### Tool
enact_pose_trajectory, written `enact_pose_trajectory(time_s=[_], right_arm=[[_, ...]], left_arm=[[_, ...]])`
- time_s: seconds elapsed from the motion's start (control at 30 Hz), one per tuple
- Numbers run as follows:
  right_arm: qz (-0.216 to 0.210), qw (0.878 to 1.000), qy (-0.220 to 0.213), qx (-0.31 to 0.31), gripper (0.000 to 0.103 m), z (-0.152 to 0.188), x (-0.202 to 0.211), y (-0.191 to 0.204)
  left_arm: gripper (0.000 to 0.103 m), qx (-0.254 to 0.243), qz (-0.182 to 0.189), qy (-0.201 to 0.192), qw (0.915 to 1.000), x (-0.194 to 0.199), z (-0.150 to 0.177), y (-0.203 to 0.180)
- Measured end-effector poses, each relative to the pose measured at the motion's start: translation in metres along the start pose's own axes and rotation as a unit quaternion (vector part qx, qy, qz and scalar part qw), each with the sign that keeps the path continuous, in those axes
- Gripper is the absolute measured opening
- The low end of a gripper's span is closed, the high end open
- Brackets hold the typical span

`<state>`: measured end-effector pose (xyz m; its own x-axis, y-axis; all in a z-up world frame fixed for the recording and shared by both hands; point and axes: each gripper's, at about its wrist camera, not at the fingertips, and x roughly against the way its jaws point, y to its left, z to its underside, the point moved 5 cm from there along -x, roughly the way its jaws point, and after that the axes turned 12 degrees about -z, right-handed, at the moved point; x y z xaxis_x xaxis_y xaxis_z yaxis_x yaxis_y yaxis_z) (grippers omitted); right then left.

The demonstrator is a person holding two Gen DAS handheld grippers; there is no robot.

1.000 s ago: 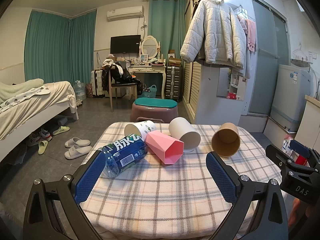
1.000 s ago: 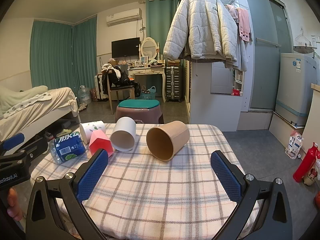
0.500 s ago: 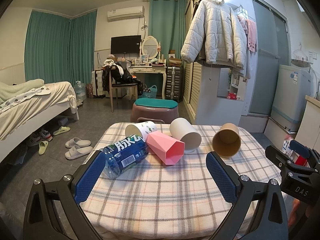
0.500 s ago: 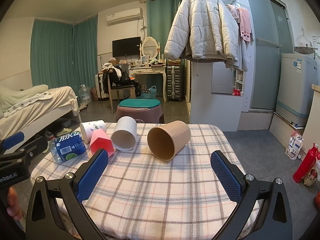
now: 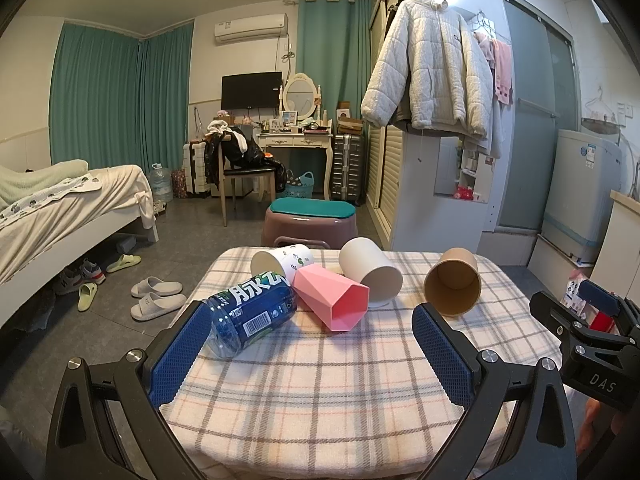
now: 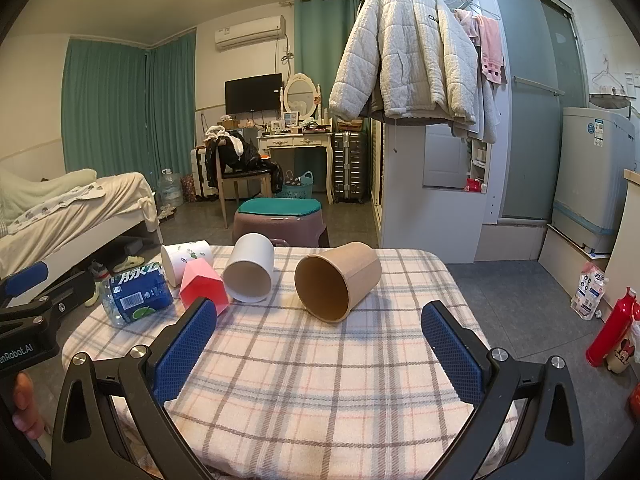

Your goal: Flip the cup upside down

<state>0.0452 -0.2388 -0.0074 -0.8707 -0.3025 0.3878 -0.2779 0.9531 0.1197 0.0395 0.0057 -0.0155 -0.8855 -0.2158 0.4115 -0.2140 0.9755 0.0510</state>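
Several cups lie on their sides on a plaid-covered table (image 5: 320,380): a brown paper cup (image 5: 454,286) (image 6: 338,280), a white cup (image 5: 370,276) (image 6: 250,272), a pink faceted cup (image 5: 332,300) (image 6: 202,286) and a patterned white cup (image 5: 282,262) (image 6: 186,260). My left gripper (image 5: 312,354) is open and empty, short of the pink cup. My right gripper (image 6: 320,354) is open and empty, short of the brown cup. Each gripper shows at the edge of the other's view.
A blue-labelled plastic bottle (image 5: 252,314) (image 6: 134,294) lies at the table's left. A purple stool with a teal cushion (image 5: 310,220) stands behind the table. A red bottle (image 6: 610,332) stands on the floor at right. A bed (image 5: 60,216) is at left.
Both grippers have crept slightly forward toward the cups. The cups and bottle have not moved.
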Motion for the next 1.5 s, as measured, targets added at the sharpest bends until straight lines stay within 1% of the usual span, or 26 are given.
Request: enact_pose_trajectory(time_s=[0.8,0.83,1.03,1.13,1.27,1.3,1.4,1.43,1.5], right_arm=[[0.001,1.0,0.002,-0.001,0.103,-0.001,-0.001,0.002],[0.001,1.0,0.003,-0.001,0.103,0.003,-0.005,0.003],[0.005,1.0,0.003,0.005,0.103,0.002,-0.006,0.005],[0.006,1.0,0.005,0.013,0.103,0.001,-0.009,0.007],[0.003,1.0,0.008,0.013,0.103,-0.004,-0.015,-0.002],[0.002,1.0,0.01,0.013,0.103,-0.01,-0.016,-0.007],[0.004,1.0,0.007,0.013,0.103,-0.014,-0.021,-0.017],[0.002,1.0,0.006,0.011,0.103,-0.019,-0.021,-0.024],[0.005,1.0,0.007,0.006,0.103,-0.022,-0.026,-0.035]], left_arm=[[0.103,0.0,-0.001,0.0,1.0,-0.001,-0.001,0.001],[0.103,0.0,0.0,-0.001,1.0,0.0,-0.001,0.001],[0.103,-0.003,0.003,0.006,1.0,0.002,-0.004,0.0],[0.103,-0.011,-0.001,0.008,0.9999,0.0,-0.002,-0.009],[0.103,-0.02,-0.001,0.013,0.9997,-0.005,0.001,-0.024],[0.103,-0.022,0.001,0.018,0.9996,-0.008,0.001,-0.03],[0.103,-0.03,0.007,0.027,0.9992,-0.017,-0.003,-0.044],[0.103,-0.032,0.012,0.033,0.9989,-0.023,-0.006,-0.052],[0.103,-0.035,0.011,0.038,0.9986,-0.034,-0.013,-0.065]])
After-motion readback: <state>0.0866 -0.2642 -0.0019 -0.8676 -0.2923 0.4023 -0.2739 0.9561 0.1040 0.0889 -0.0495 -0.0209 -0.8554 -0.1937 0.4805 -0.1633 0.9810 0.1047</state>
